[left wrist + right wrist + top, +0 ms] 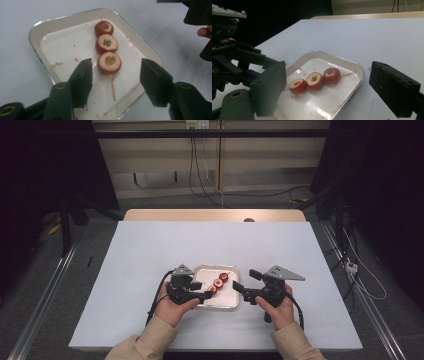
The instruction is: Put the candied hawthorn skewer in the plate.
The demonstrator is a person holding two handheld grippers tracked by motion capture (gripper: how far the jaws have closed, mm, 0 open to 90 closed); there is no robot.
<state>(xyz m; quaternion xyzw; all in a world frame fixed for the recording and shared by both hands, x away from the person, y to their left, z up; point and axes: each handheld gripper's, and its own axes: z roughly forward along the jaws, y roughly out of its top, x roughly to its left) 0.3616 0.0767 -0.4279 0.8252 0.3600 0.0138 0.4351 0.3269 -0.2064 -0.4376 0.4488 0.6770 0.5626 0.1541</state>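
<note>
At lower centre of the high view, a white tray (226, 303) sits on the grey table (150, 250), flanked by both hand-held grippers. A skewer (112, 87) carrying three red cored fruit pieces (107, 43) lies flat inside the tray; red crumbs are scattered on the tray floor.

Left gripper (116, 75): jaws wide apart, holding nothing. Seen in its own view, the jaws straddle the bare stick end and the nearest fruit piece (109, 62) without contact.

Right gripper (327, 87): jaws wide apart, holding nothing. It is positioned beside the tray's right edge in the high view, aimed toward the skewer (348, 74) from the tip side.

Step in hand, as judged: approach phase for picking up the skewer, with the left gripper aligned over the stick end.

Next move calls for: lower the left gripper until the jaws bracket the thin stick, then close on the stick rather than the fruit. The stick is slender and lies against the tray floor, so precise centring is likely required to avoid slipping.
</note>
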